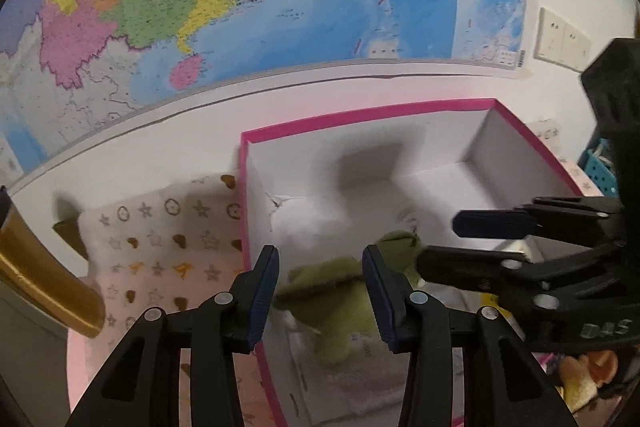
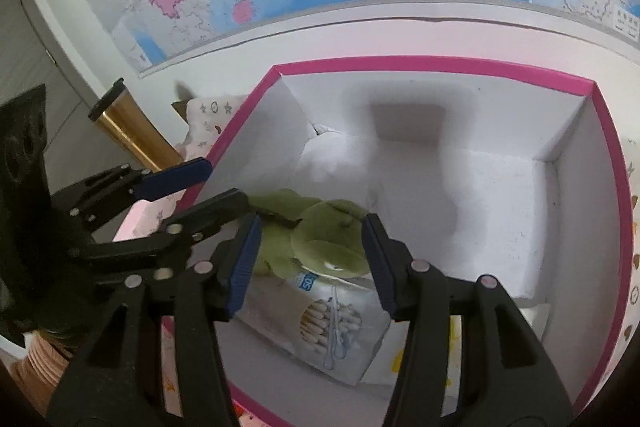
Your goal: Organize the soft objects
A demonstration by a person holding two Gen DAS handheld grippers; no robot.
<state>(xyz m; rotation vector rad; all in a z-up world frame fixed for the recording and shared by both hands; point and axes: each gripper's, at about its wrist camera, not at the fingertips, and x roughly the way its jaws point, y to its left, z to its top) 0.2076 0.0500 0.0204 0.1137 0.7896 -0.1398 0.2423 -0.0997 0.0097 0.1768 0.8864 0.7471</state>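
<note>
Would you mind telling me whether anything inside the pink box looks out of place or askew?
Yes. A pack of cotton swabs lies tilted in the pink box, and the green plush toy sprawls on top of it rather than on the box floor. The swab pack looks like the odd one among soft things. No damage or spill shows.

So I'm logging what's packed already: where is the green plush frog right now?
The green plush frog lies inside the pink-rimmed white box, toward its near left side, resting against a cotton swab pack in the right wrist view.
</note>
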